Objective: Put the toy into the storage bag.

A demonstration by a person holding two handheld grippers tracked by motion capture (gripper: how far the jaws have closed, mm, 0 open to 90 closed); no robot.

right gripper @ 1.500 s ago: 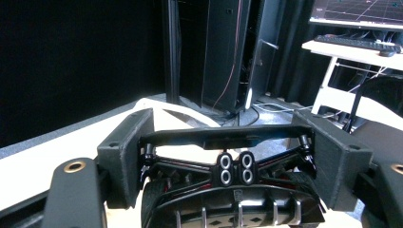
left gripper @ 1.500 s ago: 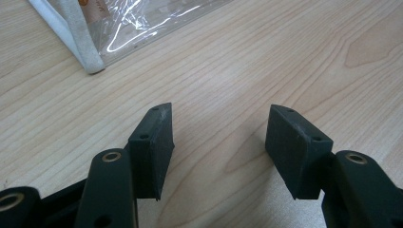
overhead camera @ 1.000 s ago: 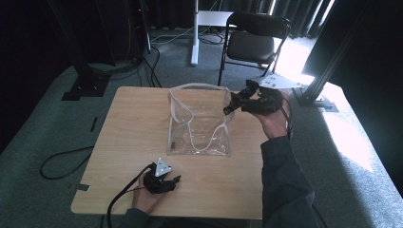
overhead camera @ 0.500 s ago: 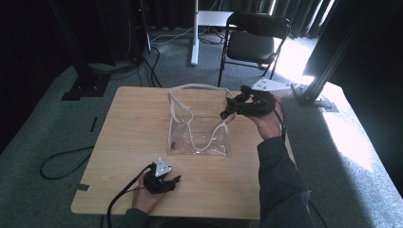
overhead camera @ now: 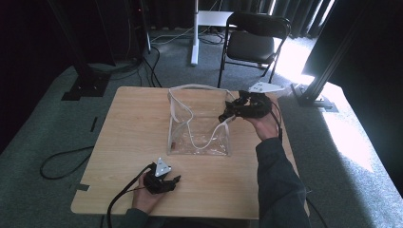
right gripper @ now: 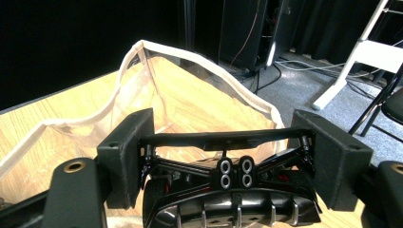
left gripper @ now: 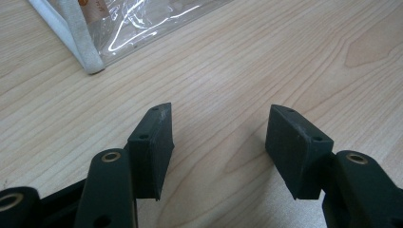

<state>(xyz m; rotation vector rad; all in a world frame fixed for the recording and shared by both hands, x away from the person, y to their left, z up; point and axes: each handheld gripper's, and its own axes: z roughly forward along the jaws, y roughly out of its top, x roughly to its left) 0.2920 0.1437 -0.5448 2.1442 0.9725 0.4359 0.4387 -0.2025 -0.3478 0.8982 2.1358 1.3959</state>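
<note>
I take the clear bag as my landmark: it stands open in the middle of the wooden table, its white-trimmed mouth gaping upward and its white strap looping down across the front panel.

My right gripper is at the bag's right upper edge, on the side toward the folding chair. Its jaws are clamped on a black toy car, one pad on each flank of the body. In the right gripper view the car's rear wing runs like a bar from pad to pad, with four small round exhaust pipes beneath it and a ribbed diffuser under those. Beyond the car I look straight at the bag's open mouth, its pale rim rising and falling around the opening, with wood showing through the clear walls. In the high view the car reads as a dark mass just at the bag's right rim; I cannot tell whether it touches the trim.

My left gripper sits on the table well in front of the bag, near the edge closest to me, off the bag's lower left corner. Its jaws stand apart with bare wood between them, clasping nothing. In the left gripper view that corner of the bag lies ahead and to the left of the pads
</note>
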